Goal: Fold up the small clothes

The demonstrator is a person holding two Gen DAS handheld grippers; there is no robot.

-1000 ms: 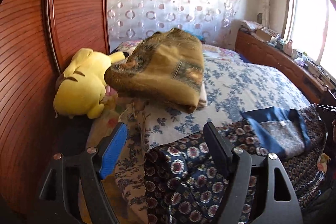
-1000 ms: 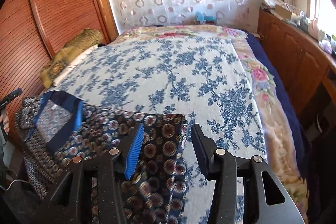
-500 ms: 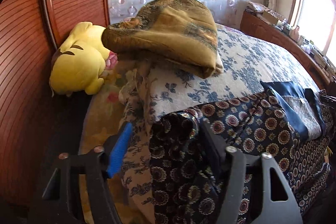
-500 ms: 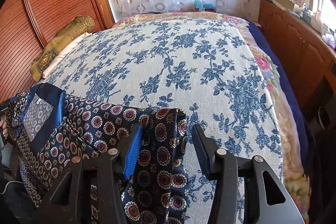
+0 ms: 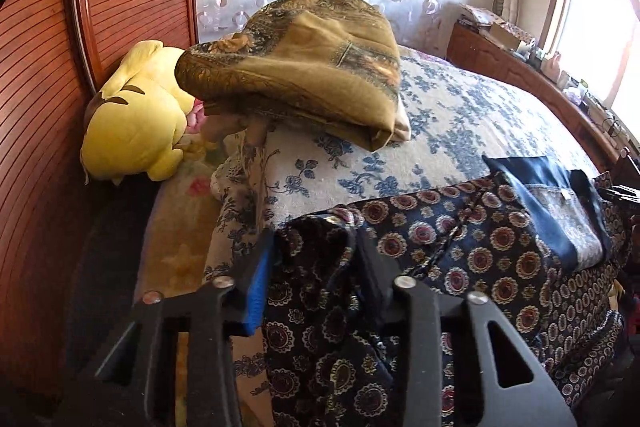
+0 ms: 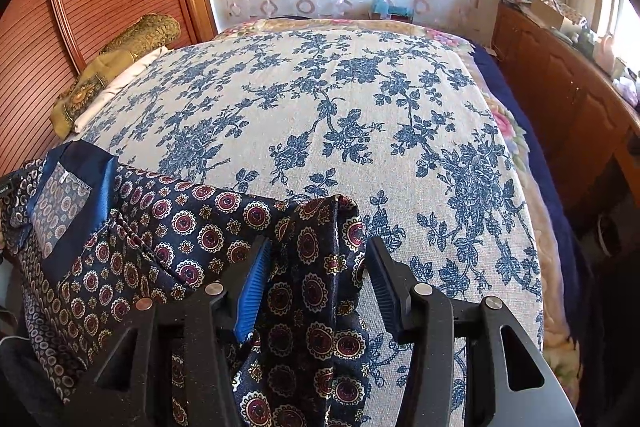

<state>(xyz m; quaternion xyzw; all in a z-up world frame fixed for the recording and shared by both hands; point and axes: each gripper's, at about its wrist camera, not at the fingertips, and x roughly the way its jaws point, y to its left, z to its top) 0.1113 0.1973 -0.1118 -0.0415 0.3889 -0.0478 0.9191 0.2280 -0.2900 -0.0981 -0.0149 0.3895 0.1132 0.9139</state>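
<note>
A dark navy garment with red and white medallions [image 5: 500,259] lies across the near edge of the bed, its plain blue inner panel [image 5: 560,195] facing up. My left gripper [image 5: 314,247] is at the garment's left corner. Its jaws are closing, and bunched fabric stands between the blue pad [image 5: 256,279] and the black one. In the right wrist view the same garment [image 6: 180,223] spreads to the left. My right gripper [image 6: 319,247] straddles the right corner, where a raised fold sits between jaws held half apart.
The bed has a blue floral cover [image 6: 340,107]. A folded olive-brown blanket [image 5: 312,67] and a yellow plush toy [image 5: 136,123] lie at the bed's left side against the ribbed wooden panel [image 5: 40,107]. A wooden cabinet [image 6: 560,99] runs along the right under the window.
The left gripper sank onto the garment's left corner and its jaws narrowed around the fabric. The right gripper came down over the right corner, its gap unchanged.
</note>
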